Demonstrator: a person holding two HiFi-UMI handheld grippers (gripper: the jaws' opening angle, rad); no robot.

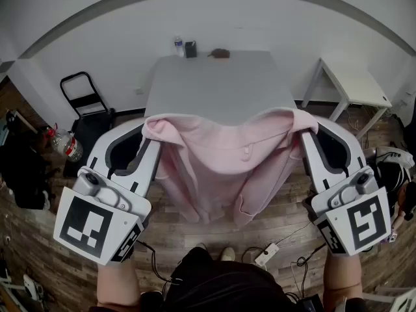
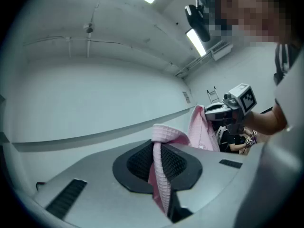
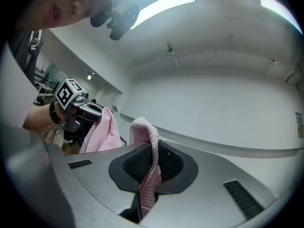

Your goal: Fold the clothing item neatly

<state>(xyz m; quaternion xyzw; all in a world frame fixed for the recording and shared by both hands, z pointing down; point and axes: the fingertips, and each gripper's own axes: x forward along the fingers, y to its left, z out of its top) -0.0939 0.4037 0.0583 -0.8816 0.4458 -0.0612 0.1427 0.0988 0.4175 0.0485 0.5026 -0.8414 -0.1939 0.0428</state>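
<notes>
We find the grey tabletop [image 1: 214,83] largely bare, with small items [image 1: 188,48] only at its far edge. The pink garment [image 1: 221,161] hangs before the near edge, its upper edge stretched left to right and its body dropping floorward. The left tongs [image 1: 149,127] and right tongs [image 1: 305,127] are each pressed together on a corner.

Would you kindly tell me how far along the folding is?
Done: the left tongs and right tongs are each shut on an edge of the pink garment. In hand: it hangs between them, before the table. Left: every fold; none shows yet.
</notes>
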